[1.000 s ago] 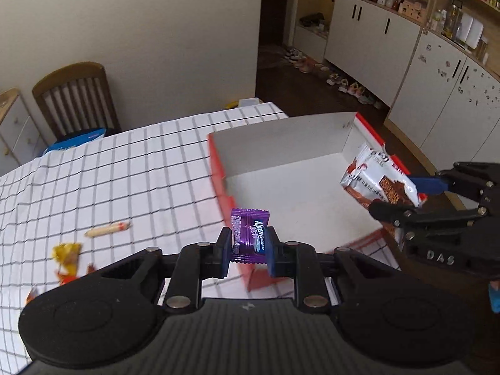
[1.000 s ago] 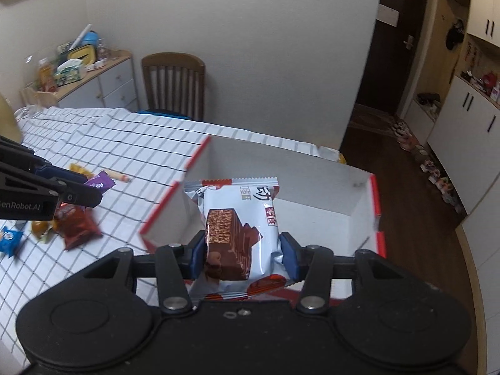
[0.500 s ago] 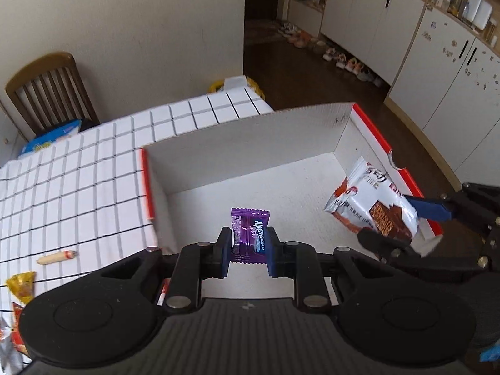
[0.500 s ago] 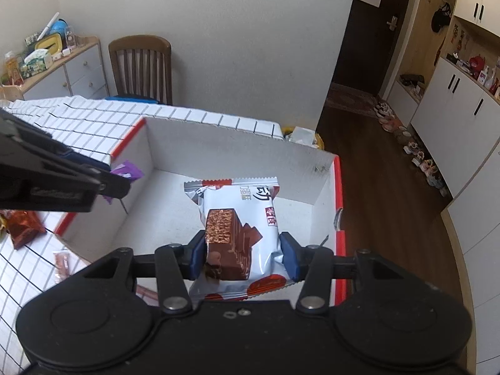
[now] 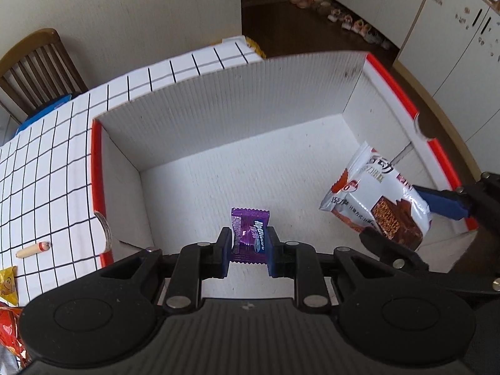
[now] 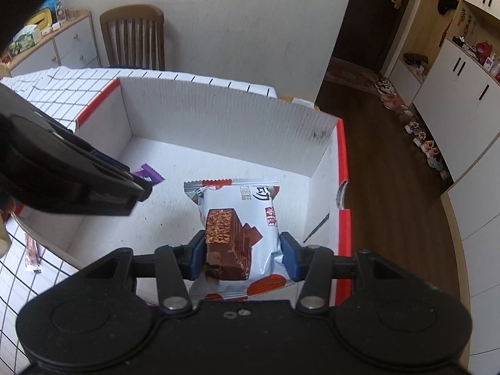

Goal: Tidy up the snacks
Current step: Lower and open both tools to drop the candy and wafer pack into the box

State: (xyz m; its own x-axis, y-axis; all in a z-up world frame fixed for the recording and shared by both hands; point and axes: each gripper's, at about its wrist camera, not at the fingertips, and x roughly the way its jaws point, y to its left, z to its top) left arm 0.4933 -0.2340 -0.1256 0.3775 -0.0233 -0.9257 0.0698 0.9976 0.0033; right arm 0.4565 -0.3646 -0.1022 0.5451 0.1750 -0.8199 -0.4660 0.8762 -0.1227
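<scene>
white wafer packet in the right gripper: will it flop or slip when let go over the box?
The wafer packet probably stays fairly stiff: the right gripper pinches its middle and the free top stands unbent. Its glossy film looks slippery, so it may slide. Flat-sided, it should land flat in the box, not roll.

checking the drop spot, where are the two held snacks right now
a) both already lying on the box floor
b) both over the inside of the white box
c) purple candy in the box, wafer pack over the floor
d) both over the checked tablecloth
b: the purple candy in the left gripper and the wafer pack in the right gripper are both clamped above the white box floor.
</scene>
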